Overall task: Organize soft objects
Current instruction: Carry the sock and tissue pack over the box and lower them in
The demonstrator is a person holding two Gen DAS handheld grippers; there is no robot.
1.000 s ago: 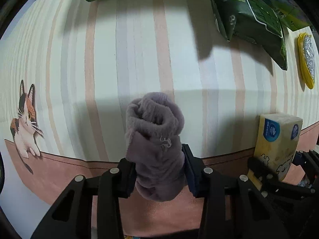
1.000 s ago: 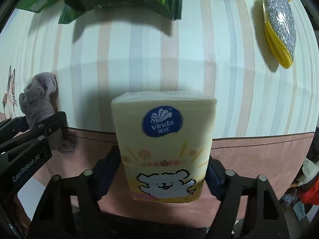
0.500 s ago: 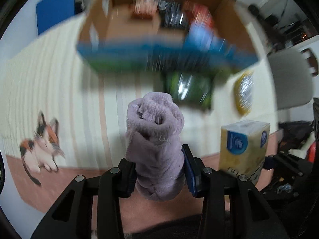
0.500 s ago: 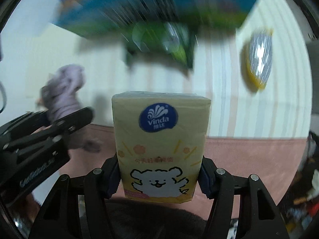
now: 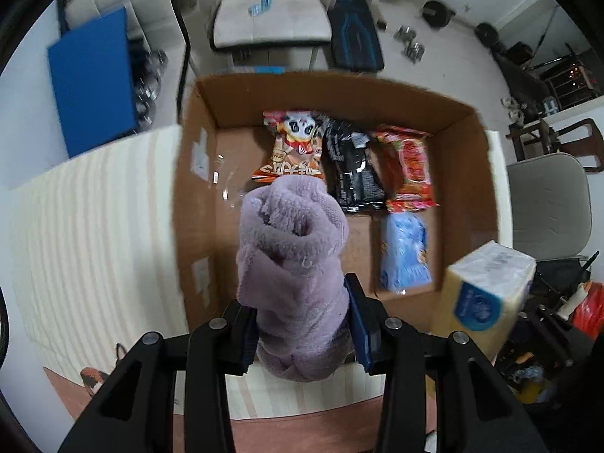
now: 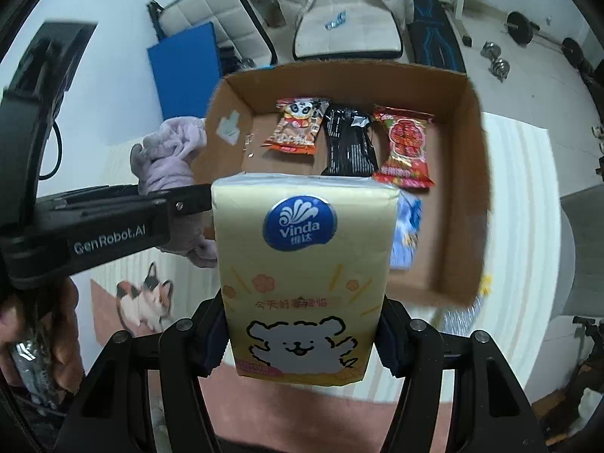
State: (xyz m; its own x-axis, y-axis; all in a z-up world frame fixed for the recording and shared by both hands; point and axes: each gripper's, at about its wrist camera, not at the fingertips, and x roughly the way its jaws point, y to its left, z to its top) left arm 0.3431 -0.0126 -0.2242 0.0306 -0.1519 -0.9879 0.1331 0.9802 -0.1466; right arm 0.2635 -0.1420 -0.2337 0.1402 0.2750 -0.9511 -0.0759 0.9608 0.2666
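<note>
My left gripper is clamped on the rolled purple towel — it sticks up past the fingertips, in front of the open box. My right gripper squeezes the tissue pack upright between its pads — also before the box, snacks inside.
</note>
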